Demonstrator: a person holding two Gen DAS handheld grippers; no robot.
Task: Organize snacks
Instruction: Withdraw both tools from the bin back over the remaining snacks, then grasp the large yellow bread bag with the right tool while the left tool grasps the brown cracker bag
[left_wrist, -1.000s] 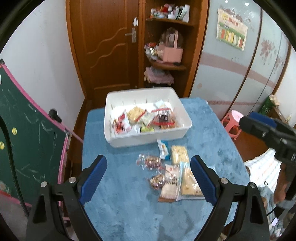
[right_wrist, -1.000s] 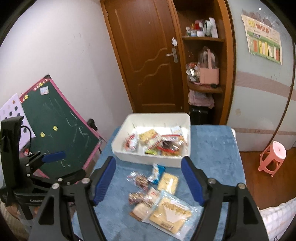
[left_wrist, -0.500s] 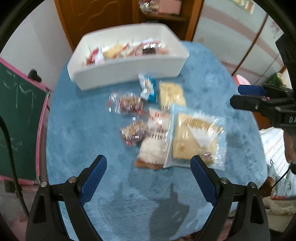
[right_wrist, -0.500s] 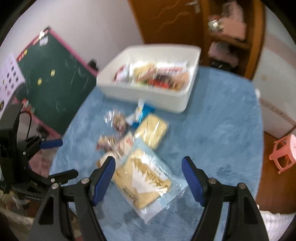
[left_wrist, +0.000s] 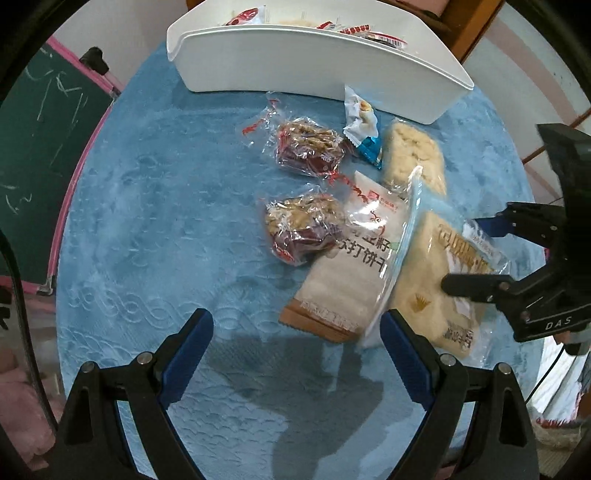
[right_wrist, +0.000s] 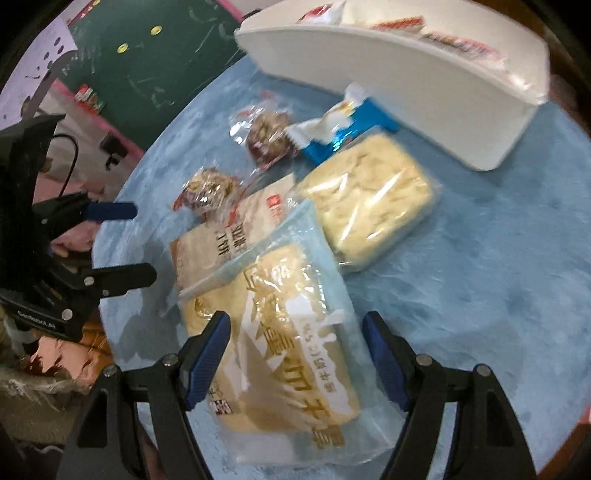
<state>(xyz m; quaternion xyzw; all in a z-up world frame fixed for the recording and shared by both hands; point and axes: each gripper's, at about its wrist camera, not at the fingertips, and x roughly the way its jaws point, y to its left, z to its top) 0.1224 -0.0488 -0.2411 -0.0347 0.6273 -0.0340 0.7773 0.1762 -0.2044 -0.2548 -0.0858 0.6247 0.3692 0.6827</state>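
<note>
Several wrapped snacks lie on the blue table in front of a white bin (left_wrist: 317, 62) that holds more snacks. My right gripper (right_wrist: 295, 350) is open, its fingers on either side of a large pale-blue bread bag (right_wrist: 288, 332), low over it; the bag also shows in the left wrist view (left_wrist: 439, 284). My left gripper (left_wrist: 295, 350) is open and empty above the cloth, just short of a cracker pack (left_wrist: 351, 266). Two clear nut-cake packs (left_wrist: 306, 147) (left_wrist: 299, 225), a small blue-white wrapper (left_wrist: 364, 125) and a pale pastry pack (left_wrist: 413, 158) lie beyond.
A green chalkboard with a pink frame (left_wrist: 33, 122) stands left of the table. The white bin (right_wrist: 424, 88) sits at the table's far side. The blue cloth (right_wrist: 498, 258) is bare to the right of the snacks.
Both grippers have dropped from high above the table and tilted down close to the snacks. The right gripper now straddles the bread bag. Both stay open.
</note>
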